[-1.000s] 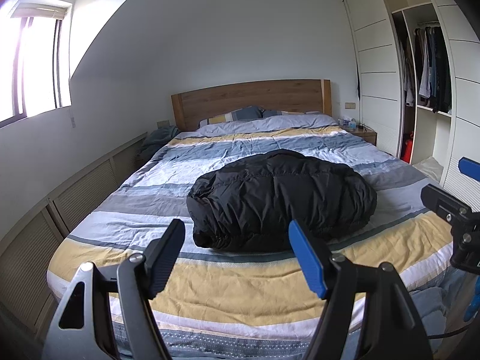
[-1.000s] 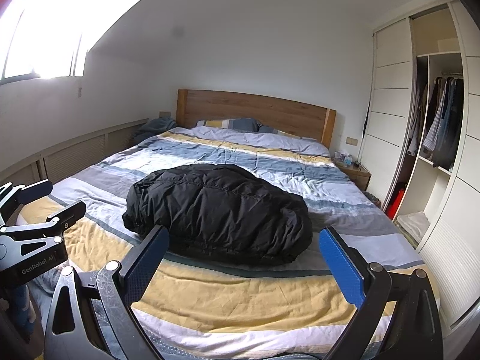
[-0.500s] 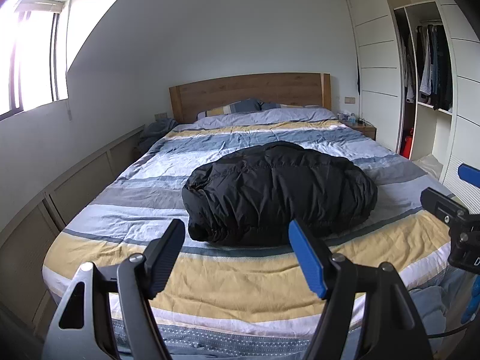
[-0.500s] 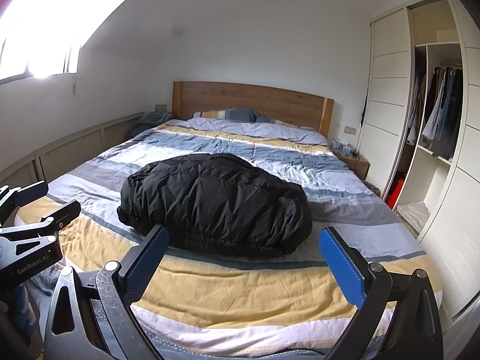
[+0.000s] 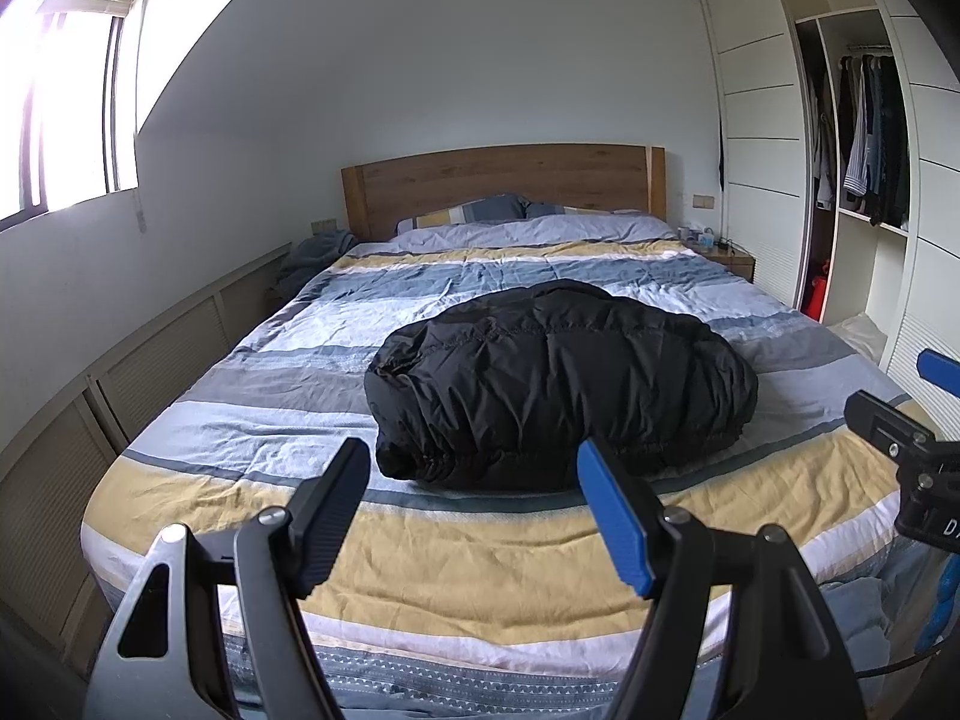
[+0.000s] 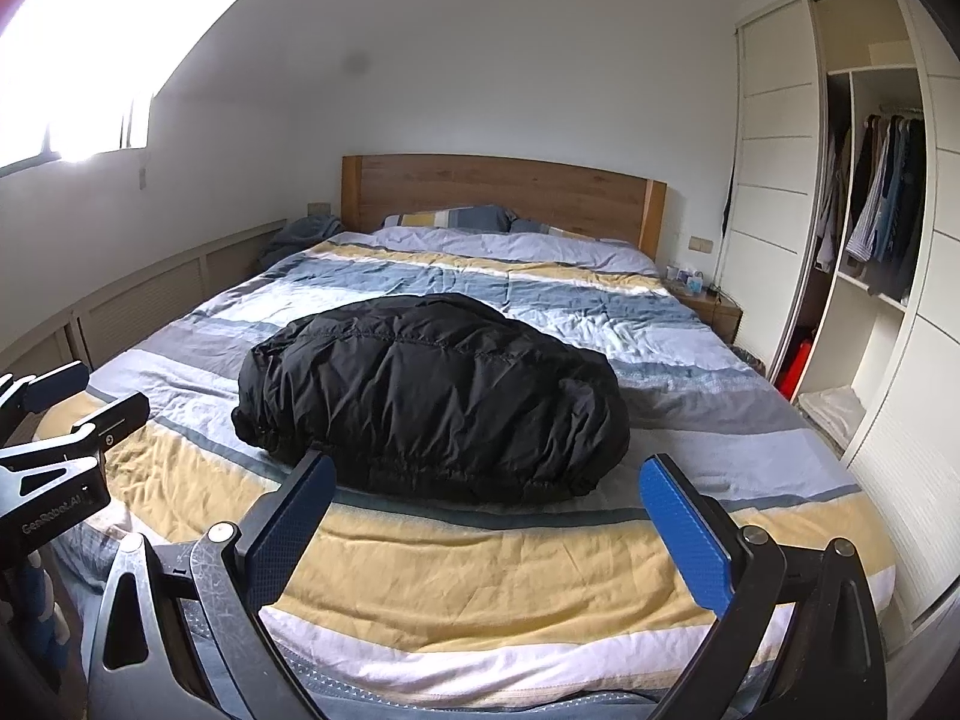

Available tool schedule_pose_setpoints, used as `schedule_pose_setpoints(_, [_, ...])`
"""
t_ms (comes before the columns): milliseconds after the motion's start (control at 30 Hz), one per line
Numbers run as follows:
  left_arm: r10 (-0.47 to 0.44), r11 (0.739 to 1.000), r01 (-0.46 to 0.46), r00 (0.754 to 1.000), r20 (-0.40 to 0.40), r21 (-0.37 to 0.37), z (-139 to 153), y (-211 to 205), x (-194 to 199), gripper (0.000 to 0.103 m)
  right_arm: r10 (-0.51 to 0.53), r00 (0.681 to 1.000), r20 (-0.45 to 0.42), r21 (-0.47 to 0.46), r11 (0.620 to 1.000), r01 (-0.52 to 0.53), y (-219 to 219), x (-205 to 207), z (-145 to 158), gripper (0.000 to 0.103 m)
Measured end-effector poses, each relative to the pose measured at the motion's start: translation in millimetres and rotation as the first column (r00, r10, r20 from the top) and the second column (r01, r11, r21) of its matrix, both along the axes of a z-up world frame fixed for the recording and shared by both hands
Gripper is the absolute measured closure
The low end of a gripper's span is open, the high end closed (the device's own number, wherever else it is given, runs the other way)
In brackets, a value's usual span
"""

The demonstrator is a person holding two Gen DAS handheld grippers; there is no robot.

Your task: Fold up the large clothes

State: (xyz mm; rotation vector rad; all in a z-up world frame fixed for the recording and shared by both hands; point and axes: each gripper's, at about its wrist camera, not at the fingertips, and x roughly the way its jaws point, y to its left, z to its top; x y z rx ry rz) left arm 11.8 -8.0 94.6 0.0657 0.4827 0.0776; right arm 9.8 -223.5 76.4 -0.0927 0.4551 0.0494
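A black puffy jacket lies in a folded, rounded bundle in the middle of the striped bed; it also shows in the right wrist view. My left gripper is open and empty, held over the foot of the bed short of the jacket. My right gripper is open and empty, also short of the jacket's near edge. Each gripper shows at the side of the other's view, the right one and the left one.
A wooden headboard and pillows are at the far end. An open wardrobe with hanging clothes stands on the right, with a nightstand beside the bed. Low slatted cabinets run along the left wall under a window.
Both grippers have tilted slightly upward and stayed open; the jacket sits a little lower in both views. The jacket has not moved on the bed.
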Motion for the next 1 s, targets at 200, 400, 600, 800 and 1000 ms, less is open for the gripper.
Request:
schedule_pose_setpoints(200, [-0.005, 1.000, 0.005, 1.000, -0.003, 0.001, -1.5, -1.8, 0.2, 0.033, -0.008, 1.000, -0.004, 0.004, 1.000, 0.008, -1.7, 0.1, -2.2, 0.002])
schedule_pose_setpoints(400, [-0.006, 1.000, 0.006, 1.000, -0.003, 0.001, -1.8, -2.6, 0.0, 0.033, -0.005, 1.000, -0.001, 0.005, 1.000, 0.005, -2.6, -1.1, -2.8, 0.002])
schedule_pose_setpoints(600, [-0.010, 1.000, 0.010, 1.000, -0.007, 0.005, -4.3, -5.3, -0.9, 0.033, -0.006, 1.000, -0.002, 0.005, 1.000, 0.006, -2.6, -1.2, -2.7, 0.001])
schedule_pose_setpoints(800, [-0.018, 1.000, 0.019, 1.000, -0.008, 0.007, -6.5, -7.5, -2.1, 0.033, -0.005, 1.000, -0.002, 0.002, 1.000, 0.005, -2.5, -1.3, -2.9, 0.001])
schedule_pose_setpoints(1000, [-0.014, 1.000, 0.015, 1.000, -0.013, 0.007, -8.2, -4.6, -0.4, 0.033, -0.007, 1.000, -0.003, 0.005, 1.000, 0.007, -2.1, -1.2, -3.3, 0.001])
